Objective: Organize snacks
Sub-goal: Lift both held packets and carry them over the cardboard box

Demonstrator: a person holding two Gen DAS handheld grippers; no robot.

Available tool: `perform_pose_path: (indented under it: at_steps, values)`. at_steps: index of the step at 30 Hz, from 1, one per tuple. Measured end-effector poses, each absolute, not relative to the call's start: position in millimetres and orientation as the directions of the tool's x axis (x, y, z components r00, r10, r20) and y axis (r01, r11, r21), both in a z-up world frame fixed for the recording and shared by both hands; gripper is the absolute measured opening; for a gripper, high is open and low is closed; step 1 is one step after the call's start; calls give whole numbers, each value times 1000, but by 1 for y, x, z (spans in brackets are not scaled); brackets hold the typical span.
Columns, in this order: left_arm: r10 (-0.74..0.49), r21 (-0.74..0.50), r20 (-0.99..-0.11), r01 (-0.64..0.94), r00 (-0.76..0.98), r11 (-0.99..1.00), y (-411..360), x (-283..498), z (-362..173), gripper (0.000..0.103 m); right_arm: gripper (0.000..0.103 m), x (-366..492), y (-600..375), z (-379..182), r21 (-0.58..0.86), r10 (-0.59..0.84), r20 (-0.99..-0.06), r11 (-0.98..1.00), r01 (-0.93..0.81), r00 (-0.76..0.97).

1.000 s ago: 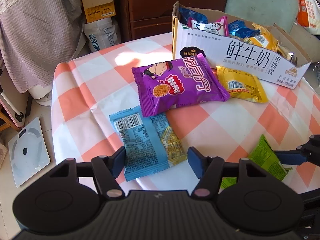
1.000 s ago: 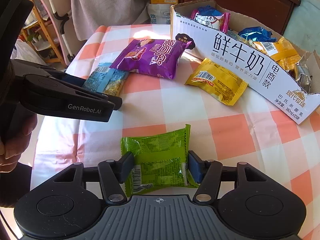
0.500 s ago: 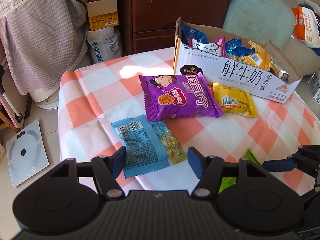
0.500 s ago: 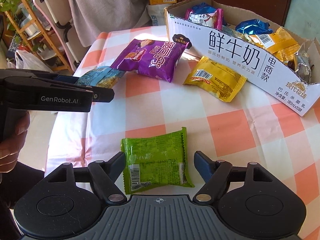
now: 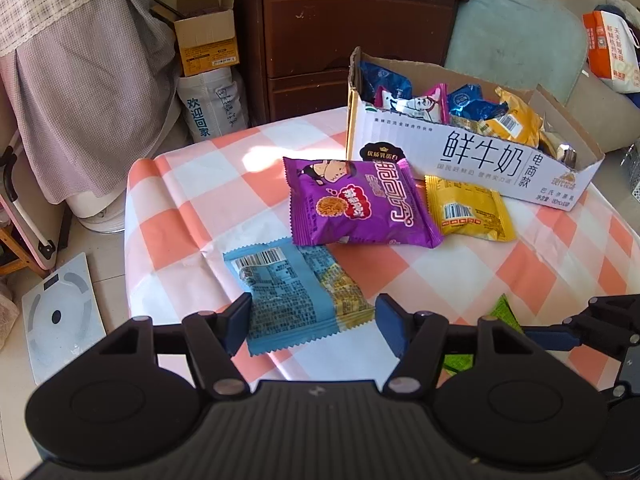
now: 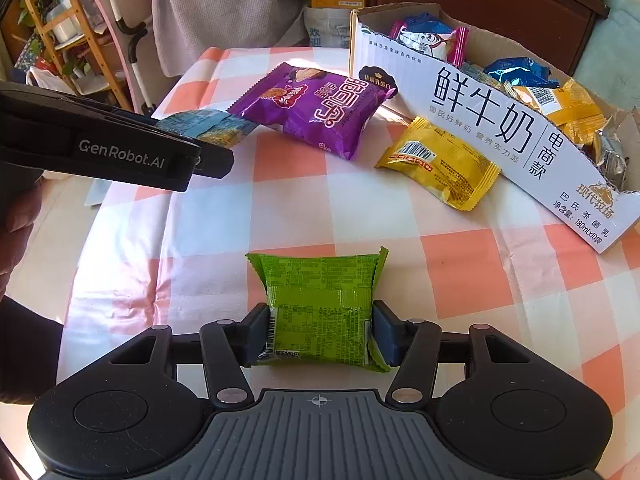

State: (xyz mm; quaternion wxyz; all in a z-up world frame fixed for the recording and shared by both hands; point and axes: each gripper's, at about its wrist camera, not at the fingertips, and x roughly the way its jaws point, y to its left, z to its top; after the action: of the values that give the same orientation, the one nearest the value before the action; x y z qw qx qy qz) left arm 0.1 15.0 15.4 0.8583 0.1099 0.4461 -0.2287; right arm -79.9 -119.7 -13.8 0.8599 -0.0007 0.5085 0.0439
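Observation:
A green snack packet [image 6: 320,292] lies on the checked tablecloth. My right gripper [image 6: 320,328] is closing on it, and both pads touch its short sides. My left gripper [image 5: 314,316] hovers open over the near end of a blue snack packet [image 5: 288,288], its pads not pressing on it. Further back lie a purple packet [image 5: 356,204] and a yellow packet [image 5: 468,212]. Behind them stands a white cardboard milk box [image 5: 460,156] holding several snacks. In the right wrist view the left gripper's finger [image 6: 160,152] reaches in from the left.
The round table [image 5: 180,216] drops off at its left edge to the floor, where a scale [image 5: 60,312] lies. A dark wooden cabinet [image 5: 320,32], a small carton [image 5: 204,40] and a draped cloth stand behind. A person's hand [image 6: 20,220] holds the left gripper.
The right jaws spread away from the green packet half a second ago and have come back against its sides. The left gripper stays open over the blue packet.

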Motion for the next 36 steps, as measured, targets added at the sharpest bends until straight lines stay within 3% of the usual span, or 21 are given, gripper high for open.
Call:
perform_pose_path:
  at_steps: [19, 36]
  values:
    - [-331, -23, -764, 489, 553, 872, 2, -3, 41, 65, 54, -70, -154, 37, 94, 34, -770, 994, 61, 637]
    - [-430, -124, -683, 486, 590, 865, -18, 7, 84, 65, 54, -54, -194, 76, 167, -24, -680, 968, 187, 733]
